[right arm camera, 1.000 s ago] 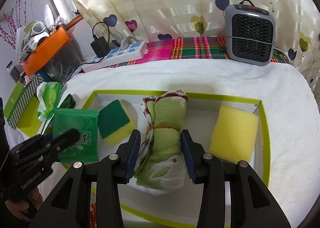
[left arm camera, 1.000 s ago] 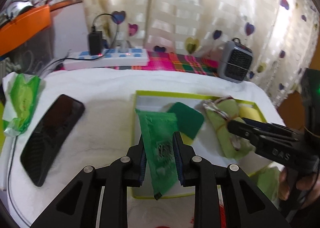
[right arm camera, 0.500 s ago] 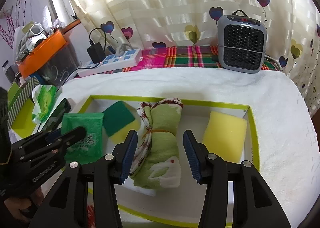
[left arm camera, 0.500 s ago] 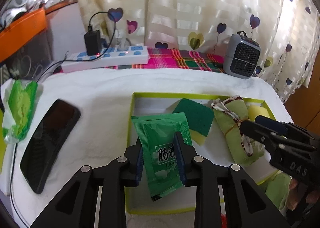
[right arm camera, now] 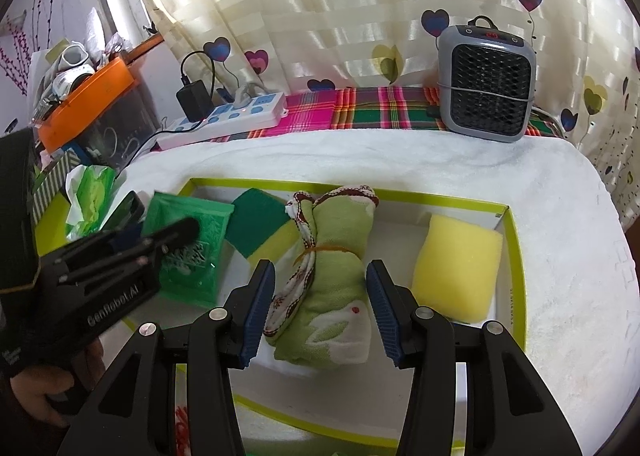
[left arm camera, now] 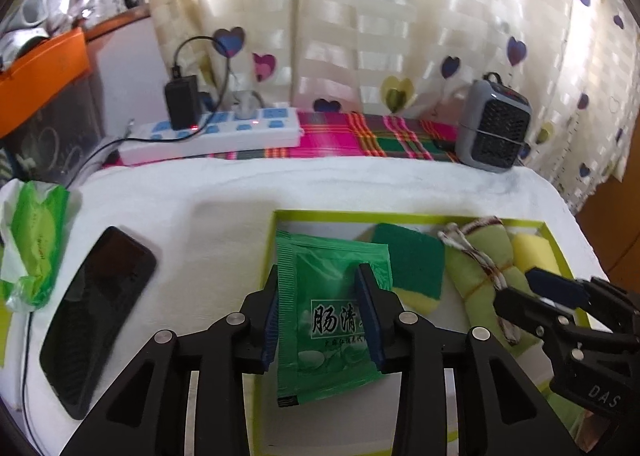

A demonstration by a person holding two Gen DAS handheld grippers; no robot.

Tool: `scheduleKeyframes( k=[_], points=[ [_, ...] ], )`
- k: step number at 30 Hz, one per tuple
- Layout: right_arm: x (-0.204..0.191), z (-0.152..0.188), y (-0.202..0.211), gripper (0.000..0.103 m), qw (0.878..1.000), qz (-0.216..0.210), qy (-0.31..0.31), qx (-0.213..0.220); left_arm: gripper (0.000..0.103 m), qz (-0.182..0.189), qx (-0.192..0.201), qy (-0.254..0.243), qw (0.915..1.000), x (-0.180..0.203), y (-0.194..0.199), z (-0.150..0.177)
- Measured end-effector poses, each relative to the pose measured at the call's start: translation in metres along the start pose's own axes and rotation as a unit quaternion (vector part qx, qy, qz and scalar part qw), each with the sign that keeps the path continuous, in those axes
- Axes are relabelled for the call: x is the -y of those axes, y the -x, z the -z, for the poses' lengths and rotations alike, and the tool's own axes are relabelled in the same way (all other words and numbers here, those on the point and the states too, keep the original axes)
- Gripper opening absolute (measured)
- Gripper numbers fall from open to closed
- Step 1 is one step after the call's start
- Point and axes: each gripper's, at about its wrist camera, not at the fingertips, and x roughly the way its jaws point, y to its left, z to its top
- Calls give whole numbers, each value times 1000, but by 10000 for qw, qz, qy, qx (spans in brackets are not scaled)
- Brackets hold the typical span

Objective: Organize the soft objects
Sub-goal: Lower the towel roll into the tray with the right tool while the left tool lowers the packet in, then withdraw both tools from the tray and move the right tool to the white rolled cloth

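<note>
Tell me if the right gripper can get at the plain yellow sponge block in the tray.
Probably yes. The right gripper is open, straddling the rolled green towel; the yellow sponge lies uncovered beside it in the tray.

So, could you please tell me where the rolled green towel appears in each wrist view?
Left wrist view: the rolled green towel lies right of centre in the tray, partly behind the right gripper.
Right wrist view: centre, between the open fingers.
Shared landmark: the grey heater.
</note>
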Motion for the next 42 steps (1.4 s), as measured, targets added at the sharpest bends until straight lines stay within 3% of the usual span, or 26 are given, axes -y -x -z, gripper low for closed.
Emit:
scheduleKeyframes(
  k=[7, 10, 13, 17, 28, 42],
  points=[
    [1, 0, 0, 49, 10000, -3, -13, -7, 42, -153, 97, -156, 9997, 3, 4, 3],
    [1, 0, 0, 49, 10000, 10, -6, -27, 42, -756, 153, -251, 9967, 2, 8, 1],
    [2, 0, 1, 49, 10000, 0, -13, -10, 42, -408, 91, -7, 9991, -7, 7, 1],
    [1, 1, 1, 49, 10000, -29, -19, 8, 43, -517, 143, -97, 9985, -6, 9, 3],
    [-2, 6, 15, 53, 9999, 7, 21, 169, 47, 61, 290, 80, 9995, -3, 44, 6],
    [-8, 36, 65, 54, 9989, 61, -5, 471, 47, 328, 349, -1, 9989, 12, 98, 46]
  ],
)
